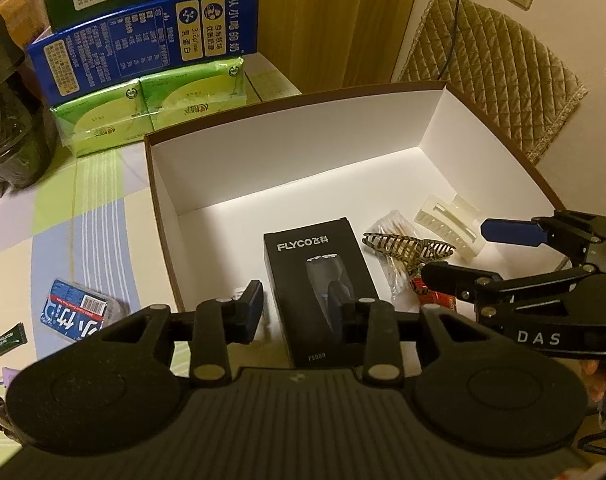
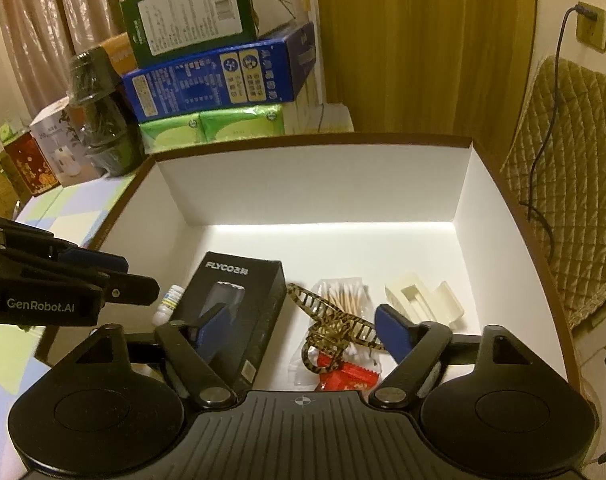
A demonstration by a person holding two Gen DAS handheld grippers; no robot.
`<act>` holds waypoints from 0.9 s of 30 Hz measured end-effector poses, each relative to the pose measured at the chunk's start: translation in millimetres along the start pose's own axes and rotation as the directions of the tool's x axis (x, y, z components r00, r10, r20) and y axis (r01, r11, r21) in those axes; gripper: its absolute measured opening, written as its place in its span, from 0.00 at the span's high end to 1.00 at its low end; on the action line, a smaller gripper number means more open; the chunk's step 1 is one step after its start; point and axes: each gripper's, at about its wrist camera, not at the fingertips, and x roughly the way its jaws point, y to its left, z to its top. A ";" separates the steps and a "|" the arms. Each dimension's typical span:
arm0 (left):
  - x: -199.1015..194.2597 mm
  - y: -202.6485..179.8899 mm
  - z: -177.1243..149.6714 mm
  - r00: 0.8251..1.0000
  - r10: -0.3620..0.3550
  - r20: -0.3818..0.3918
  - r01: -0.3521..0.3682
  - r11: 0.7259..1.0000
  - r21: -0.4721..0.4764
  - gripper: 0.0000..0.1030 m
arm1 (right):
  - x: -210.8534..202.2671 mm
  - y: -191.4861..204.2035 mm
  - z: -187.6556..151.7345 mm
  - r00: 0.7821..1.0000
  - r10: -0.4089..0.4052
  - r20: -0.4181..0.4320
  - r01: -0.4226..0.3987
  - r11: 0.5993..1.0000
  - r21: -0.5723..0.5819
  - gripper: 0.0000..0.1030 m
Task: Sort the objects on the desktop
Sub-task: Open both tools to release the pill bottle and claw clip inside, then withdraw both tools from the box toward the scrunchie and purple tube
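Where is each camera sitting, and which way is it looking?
Left wrist: rides on the left gripper, looking down into the big white cardboard box; its own jaws stand apart with nothing between them, and the right gripper pokes in from the right.
Right wrist: rides on the right gripper, looking down into the same box; its jaws are wide open and the left gripper enters from the left.
Shared: the black Flyco carton, striped hair claw and cream hair clip.
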 end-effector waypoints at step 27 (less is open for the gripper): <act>-100.6 26.4 -52.5 0.993 0.039 0.109 -0.034 0.998 -0.045 0.18 | -78.3 46.9 -26.7 0.990 0.024 0.137 -0.032 0.998 0.057 0.02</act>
